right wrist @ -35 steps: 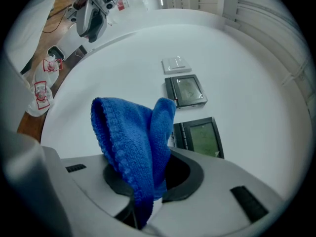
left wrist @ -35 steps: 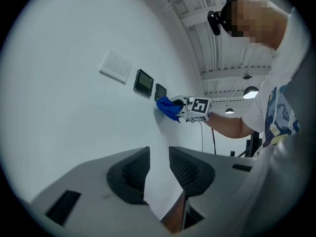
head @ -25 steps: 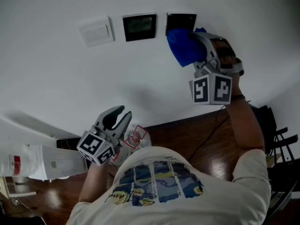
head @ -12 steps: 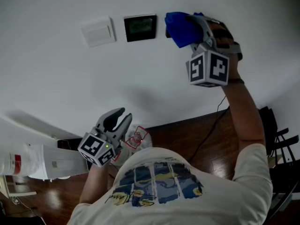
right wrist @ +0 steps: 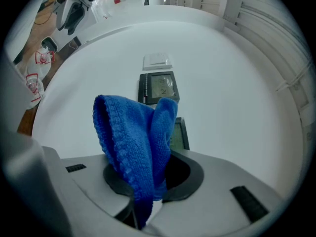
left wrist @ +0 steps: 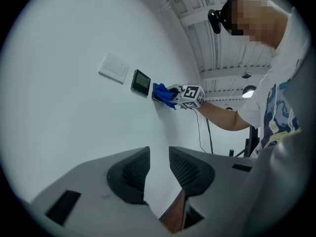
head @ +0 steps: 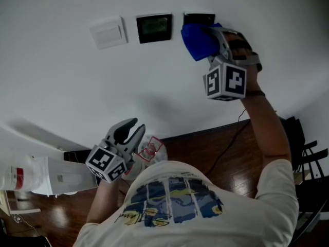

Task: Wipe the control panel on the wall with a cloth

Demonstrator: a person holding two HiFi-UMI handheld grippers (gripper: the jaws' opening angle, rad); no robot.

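Three plates sit in a row on the white wall: a white switch plate, a dark control panel with a greenish screen, and a second dark panel. My right gripper is raised to that second panel and is shut on a folded blue cloth, which covers the panel's lower part. In the right gripper view the cloth stands up from the right gripper, hiding part of the nearer panel. My left gripper hangs low, open and empty, its left gripper jaws slightly apart.
A dark wooden floor lies below, with a black cable running down the wall. A crumpled clear bag is beside my left gripper. A white object is at the left, and a dark chair at the right.
The right gripper carried the cloth up over the right-hand panel, then slid it back down a little. The left gripper stayed where it was.
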